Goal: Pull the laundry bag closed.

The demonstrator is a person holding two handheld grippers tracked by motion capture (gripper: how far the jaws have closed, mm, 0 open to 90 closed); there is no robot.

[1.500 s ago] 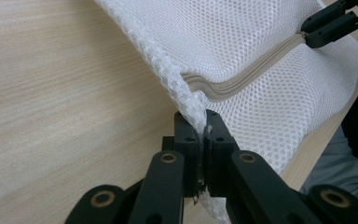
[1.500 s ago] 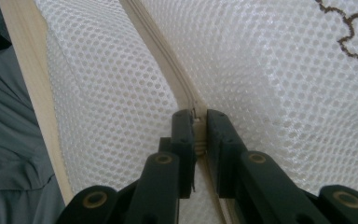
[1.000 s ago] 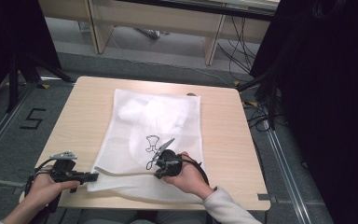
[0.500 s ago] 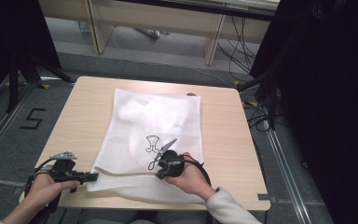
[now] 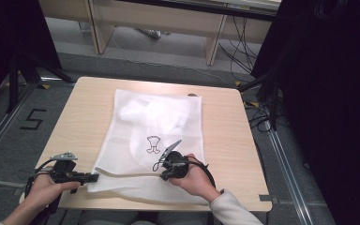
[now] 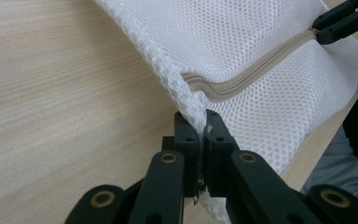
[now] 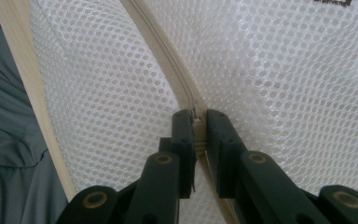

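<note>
1. Right, we've got a white mesh laundry bag [image 5: 157,136] lying flat in the middle of the table [image 5: 225,131], light, floppy stuff that bunches the moment we tug it.
2. At lower left of the high view, our left gripper [image 6: 199,122] is clamped on the bag's corner, anchoring it.
3. Our right gripper [image 7: 196,122], lower centre, is pinched shut on the zipper [image 7: 168,60], seemingly at the slider.
4. Best hold, we reckon: the stiff zipper tape, not slippery open mesh; keep it taut.
</note>
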